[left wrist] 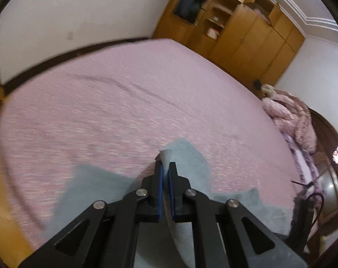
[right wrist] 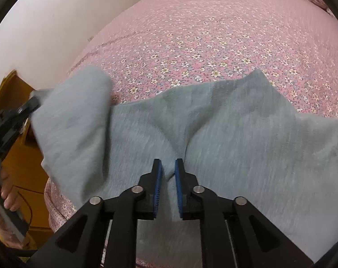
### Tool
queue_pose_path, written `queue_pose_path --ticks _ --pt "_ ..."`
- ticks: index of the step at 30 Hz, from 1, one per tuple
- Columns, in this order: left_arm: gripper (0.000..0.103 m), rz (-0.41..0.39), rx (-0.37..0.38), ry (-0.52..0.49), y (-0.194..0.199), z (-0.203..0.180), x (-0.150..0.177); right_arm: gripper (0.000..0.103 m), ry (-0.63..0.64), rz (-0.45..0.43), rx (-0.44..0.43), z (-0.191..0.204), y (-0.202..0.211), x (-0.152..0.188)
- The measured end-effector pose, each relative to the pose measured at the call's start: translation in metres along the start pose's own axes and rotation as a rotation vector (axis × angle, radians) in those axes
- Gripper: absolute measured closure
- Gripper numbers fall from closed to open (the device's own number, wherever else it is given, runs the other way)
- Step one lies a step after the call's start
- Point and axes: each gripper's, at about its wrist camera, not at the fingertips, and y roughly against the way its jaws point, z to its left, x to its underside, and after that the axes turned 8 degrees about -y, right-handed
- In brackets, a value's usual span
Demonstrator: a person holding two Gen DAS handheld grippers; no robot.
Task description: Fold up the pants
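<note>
Grey-blue fleece pants (right wrist: pixel 224 134) lie spread on the near part of the pink floral bed (right wrist: pixel 213 33). My right gripper (right wrist: pixel 168 167) points down at the pants, and a raised fold of the cloth fills the narrow gap between its blue pads, with creases running to it. My left gripper (left wrist: pixel 166 167) is shut on an edge of the pants (left wrist: pixel 186 156), and a strip of cloth pokes up past its tips. The right wrist view shows the left gripper (right wrist: pixel 23 109) at the left edge, holding that part of the pants lifted off the bed.
A person's hand (right wrist: pixel 6 192) holds the left gripper's handle over the wooden floor (right wrist: pixel 23 160). A white wall (left wrist: pixel 68 22) stands beyond the bed. A wooden wardrobe (left wrist: pixel 247 33) is at the far right and a fluffy pink blanket (left wrist: pixel 291 120) lies at the bed's right end.
</note>
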Motion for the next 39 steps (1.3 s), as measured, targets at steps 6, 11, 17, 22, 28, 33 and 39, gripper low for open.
queue_pose_path --ticks 6,11,17,22,28,33,39 --pt "0.098 0.037 -0.168 0.035 0.022 0.041 0.036 0.084 0.024 0.015 0.015 0.006 -0.005 0.002" --pt "0.098 0.18 -0.223 0.114 0.0 0.075 0.076 0.084 0.033 0.022 0.015 0.007 -0.009 0.003" --pt "0.098 0.178 -0.258 0.079 0.013 0.075 0.087 0.084 0.038 0.022 0.013 0.008 -0.012 0.004" --pt "0.098 0.161 -0.21 0.081 0.024 0.079 0.076 0.084 0.03 0.02 -0.001 0.004 -0.013 0.005" --pt "0.07 0.121 -0.175 0.023 0.017 0.074 0.042 0.084 0.029 0.016 -0.006 0.0 -0.011 0.007" --pt "0.068 0.123 -0.129 -0.08 -0.021 0.067 0.018 0.084 0.026 0.007 -0.04 -0.004 -0.01 0.009" --pt "0.067 0.199 -0.066 -0.042 -0.061 0.073 0.016 0.084 0.029 0.003 -0.043 -0.005 -0.008 0.01"
